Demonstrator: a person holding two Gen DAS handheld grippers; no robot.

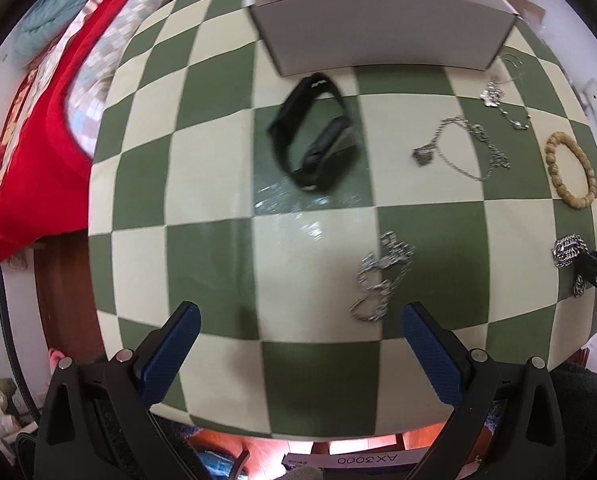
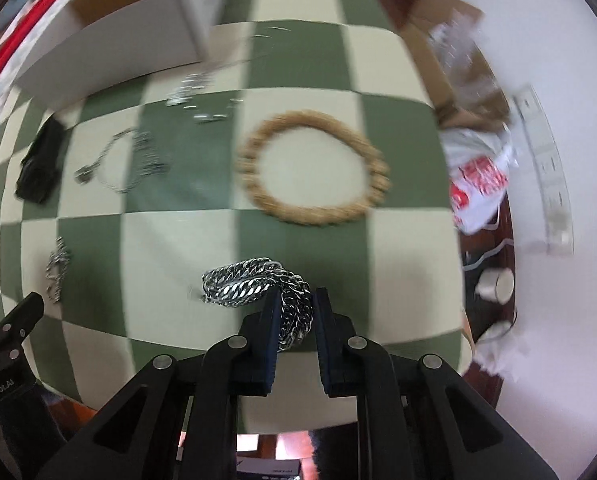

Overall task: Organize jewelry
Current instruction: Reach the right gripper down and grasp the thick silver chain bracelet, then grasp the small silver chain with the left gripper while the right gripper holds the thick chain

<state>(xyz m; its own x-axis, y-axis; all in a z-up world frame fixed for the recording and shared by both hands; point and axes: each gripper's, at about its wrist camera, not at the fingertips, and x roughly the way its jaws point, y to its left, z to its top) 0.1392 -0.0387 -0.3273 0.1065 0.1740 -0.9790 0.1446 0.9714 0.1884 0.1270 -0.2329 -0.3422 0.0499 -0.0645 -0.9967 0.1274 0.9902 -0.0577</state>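
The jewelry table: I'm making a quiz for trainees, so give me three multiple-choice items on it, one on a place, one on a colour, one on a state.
1. Where does the black watch band lie?
A. inside the box
B. on the tablecloth just in front of the white box
C. between the left fingers

2. What colour is the bead bracelet?
A. tan
B. blue
C. red

3. How does the right gripper stand?
A. wide open over bare cloth
B. closed around the thick silver chain
C. holding the bead bracelet

Answers:
1 B: the band rests on the checkered tablecloth below the white box.
2 A: its beads look light tan in both views.
3 B: the thick silver chain runs between the narrowed fingers, while the left gripper is spread wide and empty.
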